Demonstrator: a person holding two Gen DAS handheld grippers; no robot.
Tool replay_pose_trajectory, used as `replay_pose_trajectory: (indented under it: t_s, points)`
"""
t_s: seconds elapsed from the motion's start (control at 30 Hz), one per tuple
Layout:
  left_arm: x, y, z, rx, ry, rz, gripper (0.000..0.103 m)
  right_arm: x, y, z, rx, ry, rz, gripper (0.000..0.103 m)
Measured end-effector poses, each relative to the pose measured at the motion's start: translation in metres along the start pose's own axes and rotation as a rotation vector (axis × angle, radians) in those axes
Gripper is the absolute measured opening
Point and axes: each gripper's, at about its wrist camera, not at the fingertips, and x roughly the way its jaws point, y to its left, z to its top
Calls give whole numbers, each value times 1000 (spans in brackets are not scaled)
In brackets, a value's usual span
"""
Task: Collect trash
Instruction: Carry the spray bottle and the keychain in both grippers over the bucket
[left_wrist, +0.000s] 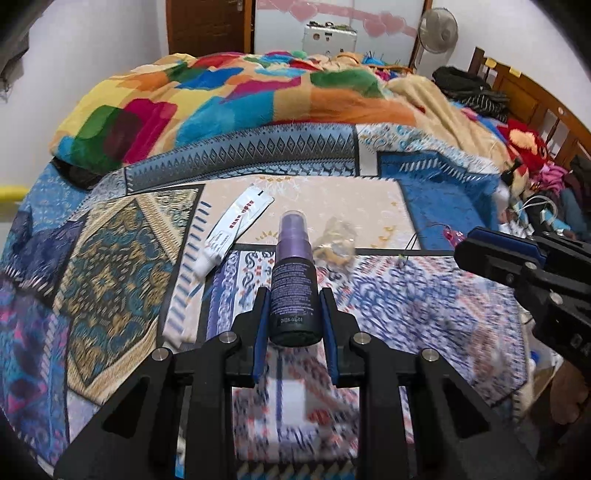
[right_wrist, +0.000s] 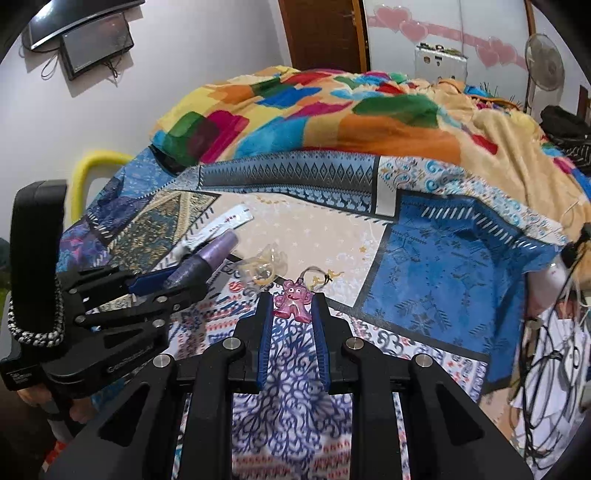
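Purple spray bottle (left_wrist: 291, 280) clamped between the blue pads of the left gripper (left_wrist: 294, 295), cap pointing away toward the far side of the bed, dark base nearest the camera. In the right wrist view the same bottle (right_wrist: 207, 262) shows at the left, held off the bedspread (right_wrist: 443, 266) in that gripper (right_wrist: 162, 284).

Right gripper (right_wrist: 291, 306) is clenched on a small pink figure charm (right_wrist: 291, 303), pinched at the fingertips; a thin cord loop trails from its top. In the left wrist view this gripper (left_wrist: 476, 245) enters from the right, the pink charm (left_wrist: 451, 235) just showing at its tip.

Still lying on the patchwork bedspread (left_wrist: 388, 206): a white tube with red lettering (left_wrist: 231, 230), flat, left of the bottle; and a crumpled clear wrapper (left_wrist: 336, 242), just right of the bottle's cap. In the right wrist view the wrapper (right_wrist: 264, 264) sits near and left of the charm, the tube (right_wrist: 218, 230) beyond the bottle.

Far side: a bright multicoloured blanket (left_wrist: 221, 99) heaped across the bed, a wooden door (left_wrist: 210, 26) and a standing fan (left_wrist: 437, 31) behind. Dark clothes and cables piled at the right edge.
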Motion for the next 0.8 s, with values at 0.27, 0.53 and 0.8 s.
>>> replay_pose_trajectory:
  t_s: [0.27, 0.53, 0.8]
  points:
    - [-86, -9, -11, -48, -75, 6, 25, -54, 17, 3, -11, -40, -5, 19]
    - [-185, -12, -33, -81, -177, 19, 25, -124, 52, 6, -48, -122, 11, 19]
    - [-281, 2, -74, -118, -260, 66, 25, -193, 101, -3, -114, -200, 37, 19]
